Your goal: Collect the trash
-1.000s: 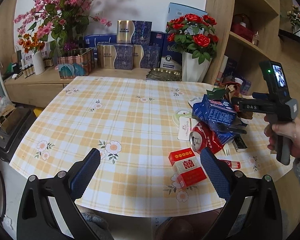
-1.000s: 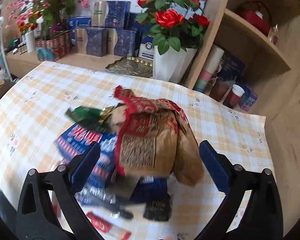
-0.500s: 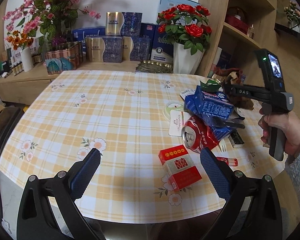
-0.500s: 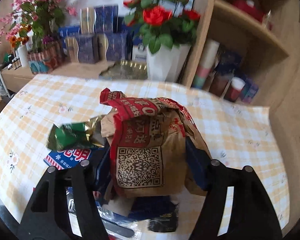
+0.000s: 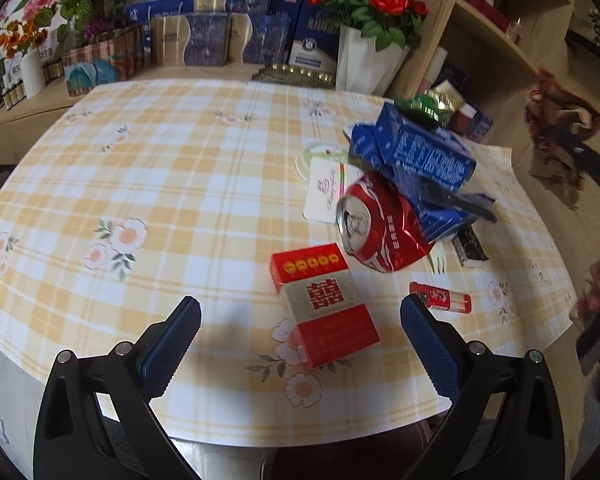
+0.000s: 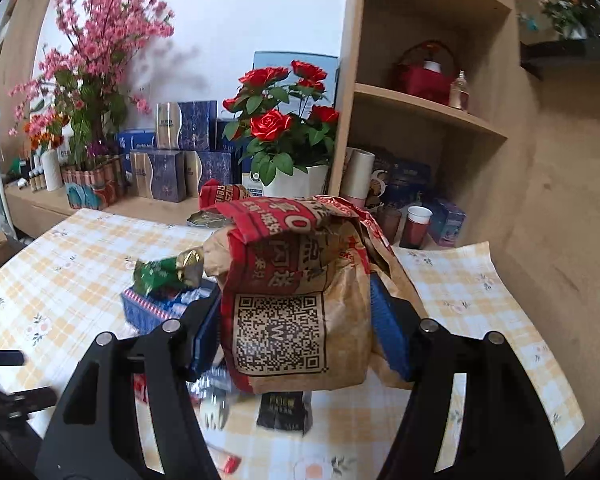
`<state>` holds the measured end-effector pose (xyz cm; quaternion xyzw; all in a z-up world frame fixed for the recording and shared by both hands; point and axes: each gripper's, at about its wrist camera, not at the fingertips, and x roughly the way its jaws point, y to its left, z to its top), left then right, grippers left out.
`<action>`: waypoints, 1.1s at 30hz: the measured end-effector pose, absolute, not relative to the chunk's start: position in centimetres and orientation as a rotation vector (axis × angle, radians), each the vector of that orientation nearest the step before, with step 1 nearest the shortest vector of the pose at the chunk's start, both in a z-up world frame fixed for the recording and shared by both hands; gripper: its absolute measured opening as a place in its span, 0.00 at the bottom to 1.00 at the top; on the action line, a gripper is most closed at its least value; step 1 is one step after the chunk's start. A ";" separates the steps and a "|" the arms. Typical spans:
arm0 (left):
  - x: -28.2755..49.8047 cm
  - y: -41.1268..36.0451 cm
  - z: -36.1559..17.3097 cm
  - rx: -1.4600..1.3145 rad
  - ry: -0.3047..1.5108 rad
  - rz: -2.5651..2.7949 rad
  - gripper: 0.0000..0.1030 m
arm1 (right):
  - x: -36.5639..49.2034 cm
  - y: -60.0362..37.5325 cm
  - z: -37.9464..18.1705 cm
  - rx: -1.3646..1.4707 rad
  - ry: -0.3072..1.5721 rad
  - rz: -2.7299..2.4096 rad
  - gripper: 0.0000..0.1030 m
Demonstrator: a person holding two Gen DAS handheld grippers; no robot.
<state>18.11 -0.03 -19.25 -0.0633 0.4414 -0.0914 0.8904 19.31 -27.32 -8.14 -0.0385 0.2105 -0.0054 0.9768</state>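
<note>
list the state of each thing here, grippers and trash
left gripper: open, holding nothing
right gripper: shut on the paper bag
paper bag: crumpled, lifted off the table
soda can: crushed, lying on its side
red cigarette pack: closed, lying flat
blue carton: squashed, atop the pile

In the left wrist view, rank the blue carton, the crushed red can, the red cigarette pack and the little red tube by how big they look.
1. blue carton
2. and 3. crushed red can and red cigarette pack: look alike, and the pack is nearer the camera, so unranked
4. little red tube
</note>
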 end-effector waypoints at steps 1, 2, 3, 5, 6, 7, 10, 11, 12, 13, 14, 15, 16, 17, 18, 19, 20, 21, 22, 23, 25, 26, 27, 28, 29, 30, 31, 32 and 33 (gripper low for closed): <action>18.4 -0.5 -19.7 -0.126 0.926 -0.187 0.95 | 18.3 -27.7 -8.4 -0.068 0.418 -0.013 0.65; 18.8 -0.9 -20.1 -0.119 0.935 -0.183 0.94 | 17.4 -28.1 -8.7 -0.061 0.418 -0.018 0.65; 19.3 -1.5 -20.7 -0.107 0.947 -0.169 0.94 | 16.5 -28.5 -9.1 -0.051 0.419 -0.023 0.65; 19.9 -2.2 -21.5 -0.084 0.961 -0.141 0.90 | 15.1 -29.1 -9.9 -0.032 0.428 -0.034 0.65; 20.1 -2.4 -21.7 -0.070 0.961 -0.122 0.88 | 14.5 -29.3 -10.2 -0.026 0.433 -0.041 0.65; 20.3 -2.8 -22.0 -0.049 0.951 -0.101 0.88 | 13.7 -29.8 -10.7 -0.014 0.440 -0.048 0.65; 20.8 -3.8 -22.7 0.003 0.943 -0.067 0.88 | 11.9 -31.1 -11.8 0.024 0.467 -0.065 0.65; 21.0 -4.0 -22.9 0.009 0.947 -0.064 0.88 | 11.5 -31.6 -12.1 0.037 0.476 -0.069 0.65; 21.2 -4.2 -23.2 0.022 0.954 -0.056 0.88 | 11.2 -31.8 -12.4 0.047 0.482 -0.072 0.65; 21.3 -4.4 -23.4 0.028 0.959 -0.052 0.88 | 10.8 -32.3 -12.7 0.064 0.493 -0.075 0.65; 21.4 -4.5 -23.6 0.034 0.963 -0.047 0.88 | 10.6 -32.5 -12.9 0.074 0.500 -0.078 0.65; 21.5 -4.6 -23.8 0.045 0.969 -0.044 0.84 | 10.3 -32.7 -13.0 0.084 0.502 -0.081 0.65; 21.6 -4.7 -24.1 0.053 0.978 -0.047 0.76 | 10.1 -33.0 -13.1 0.092 0.505 -0.084 0.65; 21.7 -4.8 -24.3 0.053 0.986 -0.054 0.70 | 9.9 -33.1 -13.2 0.097 0.507 -0.084 0.65; 21.5 -4.7 -24.3 0.059 0.982 -0.054 0.60 | 9.6 -33.3 -13.3 0.104 0.507 -0.085 0.65; 21.4 -4.8 -24.2 0.061 0.976 -0.060 0.58 | 9.5 -33.3 -13.4 0.110 0.508 -0.082 0.65; 21.4 -4.7 -24.2 0.059 0.979 -0.069 0.57 | 9.3 -33.3 -13.5 0.118 0.511 -0.077 0.65; 21.2 -4.4 -24.0 0.045 0.984 -0.079 0.57 | 9.2 -33.2 -13.6 0.125 0.513 -0.072 0.65; 21.0 -4.2 -23.9 0.033 0.982 -0.089 0.57 | 9.1 -33.2 -13.6 0.133 0.515 -0.066 0.65; 20.7 -3.9 -23.6 0.022 0.977 -0.099 0.56 | 8.9 -33.1 -13.6 0.140 0.518 -0.059 0.65; 19.9 -3.2 -22.7 0.004 0.963 -0.123 0.56 | 8.5 -32.7 -13.7 0.157 0.519 -0.040 0.65; 19.5 -3.0 -22.3 -0.004 0.955 -0.138 0.56 | 8.2 -32.5 -13.7 0.167 0.522 -0.027 0.65; 18.8 -2.5 -21.6 -0.002 0.944 -0.153 0.56 | 8.0 -32.3 -13.8 0.176 0.527 -0.014 0.65; 18.5 -2.4 -21.3 -0.002 0.937 -0.160 0.56 | 7.6 -31.9 -13.9 0.190 0.536 0.007 0.65; 17.8 -2.1 -20.8 -0.009 0.925 -0.177 0.56 | 7.2 -31.6 -14.0 0.200 0.543 0.024 0.65; 17.0 -1.6 -20.3 -0.023 0.912 -0.194 0.56 | 7.1 -31.3 -14.0 0.206 0.548 0.035 0.65; 16.1 -1.0 -19.8 -0.037 0.899 -0.205 0.56 | 6.6 -30.8 -14.0 0.213 0.556 0.055 0.65; 15.6 -0.7 -19.6 -0.047 0.892 -0.211 0.56 | 6.1 -30.3 -14.1 0.216 0.562 0.069 0.65; 14.7 -0.1 -19.2 -0.060 0.883 -0.220 0.56 | 5.8 -29.9 -14.1 0.217 0.567 0.080 0.65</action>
